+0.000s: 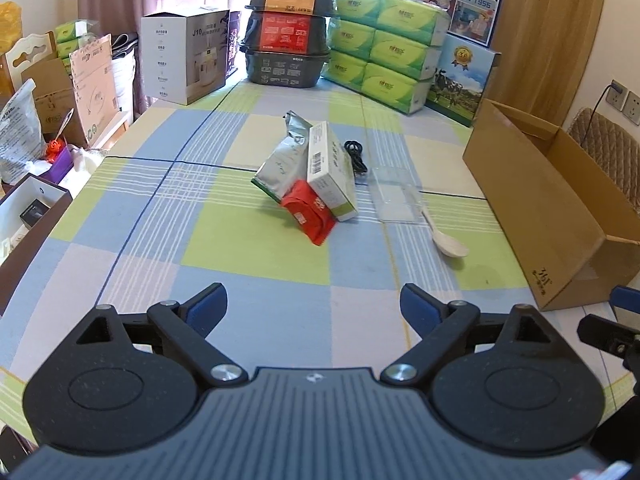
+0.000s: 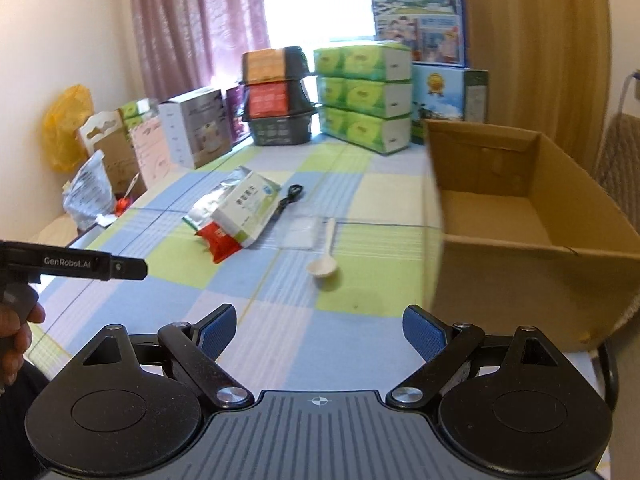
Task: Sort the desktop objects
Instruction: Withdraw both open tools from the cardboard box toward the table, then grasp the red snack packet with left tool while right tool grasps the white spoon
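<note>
**Grippers wide over a checked table, clutter waiting mid-cloth**

Tablecloth [image 1: 132, 216] in blue, green and cream checks covers the whole work surface. At its left edge, off the table, stand paper bags and cartons. The left gripper [image 1: 314, 306] hovers low over the near end of the cloth, jaws spread far apart with nothing between the blue pads.

Toward the middle lies a small heap: a silver foil pouch [image 1: 282, 160] leans against a white-and-green box [image 1: 332, 172], and a red snack packet [image 1: 310, 216] pokes out from under both, touching them. Just right of the box a coiled black cable [image 1: 356, 156] lies on the cloth, then a clear plastic tray [image 1: 394, 196], and at the tray's near corner a white spoon [image 1: 448, 240] with its bowl toward the camera.

Along the right edge sits an open cardboard box [image 2: 520, 216], its interior bare in the right wrist view. The right gripper [image 2: 320, 330] hangs beside the box's near corner, jaws likewise wide apart and holding nothing. Behind everything, green tissue packs [image 1: 384, 52] are stacked against the window.
</note>
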A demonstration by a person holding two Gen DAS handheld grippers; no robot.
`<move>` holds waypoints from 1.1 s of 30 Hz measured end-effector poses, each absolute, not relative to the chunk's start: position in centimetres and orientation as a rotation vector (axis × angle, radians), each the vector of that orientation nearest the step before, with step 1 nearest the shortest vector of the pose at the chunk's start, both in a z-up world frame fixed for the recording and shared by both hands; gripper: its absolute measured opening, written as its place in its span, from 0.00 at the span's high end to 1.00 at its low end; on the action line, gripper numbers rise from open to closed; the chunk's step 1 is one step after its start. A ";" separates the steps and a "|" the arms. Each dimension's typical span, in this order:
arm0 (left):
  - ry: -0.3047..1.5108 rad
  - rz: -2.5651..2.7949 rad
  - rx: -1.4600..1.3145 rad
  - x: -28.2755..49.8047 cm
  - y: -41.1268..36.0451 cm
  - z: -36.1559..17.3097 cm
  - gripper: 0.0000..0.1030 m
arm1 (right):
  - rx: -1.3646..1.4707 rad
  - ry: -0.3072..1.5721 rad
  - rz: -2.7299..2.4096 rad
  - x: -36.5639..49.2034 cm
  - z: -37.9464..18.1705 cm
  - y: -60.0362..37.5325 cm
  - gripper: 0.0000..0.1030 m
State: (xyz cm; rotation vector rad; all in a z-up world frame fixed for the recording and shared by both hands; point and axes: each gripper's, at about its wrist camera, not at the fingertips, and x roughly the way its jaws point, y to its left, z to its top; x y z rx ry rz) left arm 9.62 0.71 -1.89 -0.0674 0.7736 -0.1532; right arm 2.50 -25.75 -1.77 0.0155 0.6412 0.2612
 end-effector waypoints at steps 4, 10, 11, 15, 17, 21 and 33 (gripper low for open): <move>0.771 -0.162 -0.068 10.9 1.2 -2.4 0.12 | -0.007 0.643 0.290 4.1 -2.7 -24.4 0.15; 0.784 -0.208 -0.049 13.4 1.4 -3.6 0.17 | -0.050 0.673 0.309 7.4 -4.8 -22.8 0.26; 0.789 -0.213 -0.048 13.9 1.5 -3.9 0.18 | -0.055 0.679 0.306 8.1 -5.2 -22.6 0.28; 0.800 -0.222 -0.034 15.7 1.8 -4.7 0.20 | -0.056 0.706 0.273 10.8 -6.7 -22.3 0.38; 0.806 -0.227 -0.039 16.6 2.0 -5.1 0.21 | -0.063 0.719 0.264 12.2 -7.3 -22.3 0.42; 0.814 -0.239 -0.036 18.3 1.9 -5.8 0.23 | -0.084 0.737 0.232 14.7 -8.7 -22.2 0.44; 0.819 -0.285 -0.025 22.5 0.0 -7.7 0.29 | -0.066 0.767 0.187 18.7 -11.9 -22.2 0.58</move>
